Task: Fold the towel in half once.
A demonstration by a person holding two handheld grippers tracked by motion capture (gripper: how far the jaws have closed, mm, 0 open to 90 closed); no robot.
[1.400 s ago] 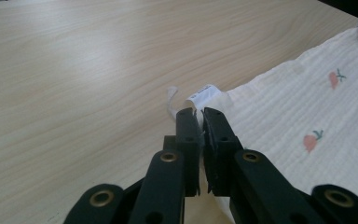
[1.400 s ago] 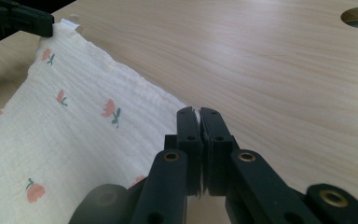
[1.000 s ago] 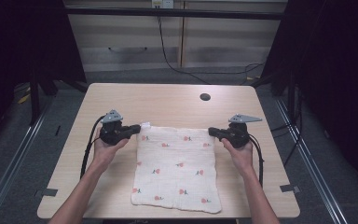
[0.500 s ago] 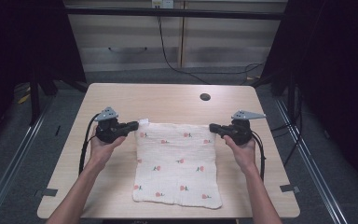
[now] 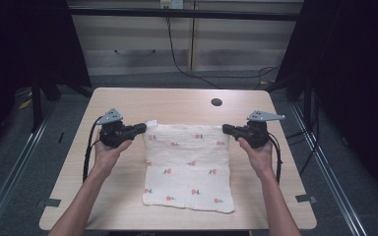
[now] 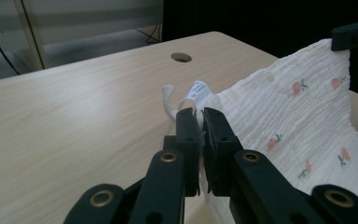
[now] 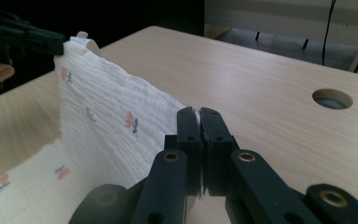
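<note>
Looking across the pale wood-grain table (image 5: pixel 177 103), I see its rounded corners and a small round hole (image 5: pixel 216 102) near the far edge. On it lies a white, crinkled muslin cloth (image 5: pixel 189 169), roughly square and printed with small red flowers. Its near part rests flat on the table, while its far edge is raised and stretched between my two tools. My left gripper (image 5: pixel 140 129) has its black jaws pressed together on the cloth's far left corner, where a small white label (image 6: pixel 198 89) sticks out. My right gripper (image 5: pixel 227 130) is clamped on the far right corner.
</note>
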